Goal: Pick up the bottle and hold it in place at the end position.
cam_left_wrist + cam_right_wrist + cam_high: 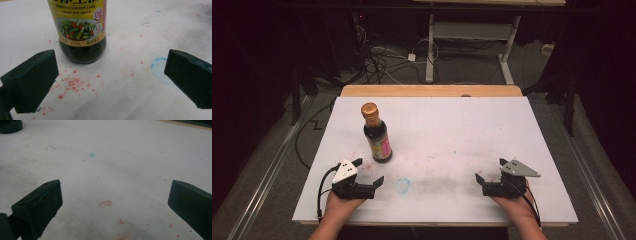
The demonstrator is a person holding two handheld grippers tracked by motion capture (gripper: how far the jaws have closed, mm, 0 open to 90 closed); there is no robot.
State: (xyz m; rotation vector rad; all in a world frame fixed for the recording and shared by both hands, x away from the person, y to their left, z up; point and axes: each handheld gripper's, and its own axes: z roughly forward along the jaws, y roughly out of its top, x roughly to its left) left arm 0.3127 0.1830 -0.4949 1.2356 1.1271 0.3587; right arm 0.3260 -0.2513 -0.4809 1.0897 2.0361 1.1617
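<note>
White tabletop (492, 130): soy sauce bottle (377, 135) stands just beyond the left hand-held gripper (368, 172), seemingly spread empty

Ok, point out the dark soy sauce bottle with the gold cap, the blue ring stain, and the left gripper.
Dark soy sauce bottle with gold cap (377, 136): high view, shoulder.
Blue ring stain (402, 185): high view, middle.
Left gripper (367, 172): high view, between fingertips.

The bottle (377, 135) is dark brown with a gold cap (369, 109) and a yellow label (79, 18). The white table (472, 130) has red specks (72, 83) and a blue ring (158, 70).
</note>
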